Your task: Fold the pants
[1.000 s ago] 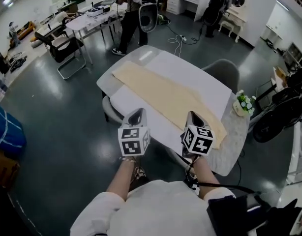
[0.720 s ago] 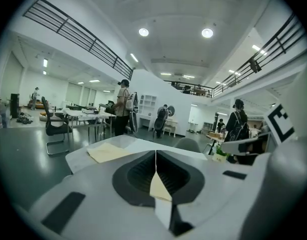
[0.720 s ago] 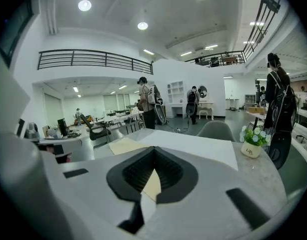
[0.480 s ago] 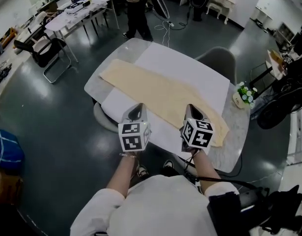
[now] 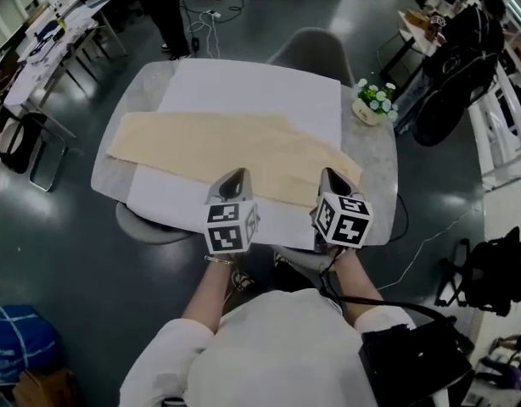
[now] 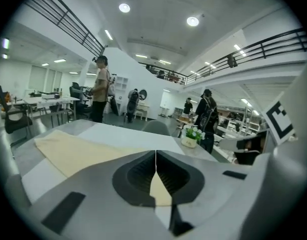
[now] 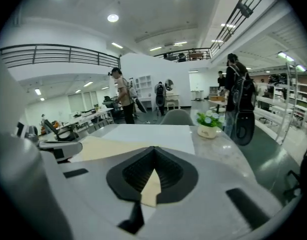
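Head view: I am holding left gripper (image 5: 234, 176) and right gripper (image 5: 331, 176) closed, empty, near flat cream fabric pants (image 5: 201, 145). I am judging them light and limp, so pinching an edge suits best.

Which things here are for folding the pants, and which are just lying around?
For the job: long cream cloth pants, left gripper, right gripper, white sheet beneath them, pale grey table.

Just lying about: small white pot of flowers, grey chair beyond the table.

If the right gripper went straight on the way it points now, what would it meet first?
Most likely the beige pants spread on the table. The right gripper, jaws shut and empty, angles down toward them, though depth is unclear.
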A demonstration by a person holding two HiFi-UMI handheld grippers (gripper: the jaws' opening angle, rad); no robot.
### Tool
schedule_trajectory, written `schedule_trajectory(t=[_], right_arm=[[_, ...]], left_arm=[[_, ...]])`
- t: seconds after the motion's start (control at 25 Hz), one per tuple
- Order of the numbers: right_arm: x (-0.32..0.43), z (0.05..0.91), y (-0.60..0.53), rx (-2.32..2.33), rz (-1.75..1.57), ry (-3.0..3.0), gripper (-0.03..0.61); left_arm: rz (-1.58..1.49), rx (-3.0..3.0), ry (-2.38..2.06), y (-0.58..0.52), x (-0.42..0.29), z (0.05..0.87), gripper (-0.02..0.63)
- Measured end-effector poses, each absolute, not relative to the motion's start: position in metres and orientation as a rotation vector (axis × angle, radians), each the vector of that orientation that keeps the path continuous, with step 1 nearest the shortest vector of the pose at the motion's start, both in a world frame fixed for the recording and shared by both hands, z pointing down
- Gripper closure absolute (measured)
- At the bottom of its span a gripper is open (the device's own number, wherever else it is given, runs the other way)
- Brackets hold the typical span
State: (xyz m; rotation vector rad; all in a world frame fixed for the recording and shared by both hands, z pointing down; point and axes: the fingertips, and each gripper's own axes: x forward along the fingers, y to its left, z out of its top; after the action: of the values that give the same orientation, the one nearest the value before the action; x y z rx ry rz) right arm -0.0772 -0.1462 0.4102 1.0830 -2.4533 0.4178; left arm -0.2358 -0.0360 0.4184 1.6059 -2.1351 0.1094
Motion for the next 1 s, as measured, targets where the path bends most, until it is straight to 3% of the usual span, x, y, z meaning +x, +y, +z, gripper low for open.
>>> schedule_trajectory(t=[0.44,1.0], right_arm=[[0.137,0.461,-0.202,1.559,0.588,-2.133,0.586],[0.205,0.541,-0.249,1.558,0.775,-2.021,0.586]], left_arm=[[0.305,1.967,-1.694,-0.162,-0.053,0.481,0.604],[0.619,2.062,-1.37,-0.226,0.059,0.573,0.601]])
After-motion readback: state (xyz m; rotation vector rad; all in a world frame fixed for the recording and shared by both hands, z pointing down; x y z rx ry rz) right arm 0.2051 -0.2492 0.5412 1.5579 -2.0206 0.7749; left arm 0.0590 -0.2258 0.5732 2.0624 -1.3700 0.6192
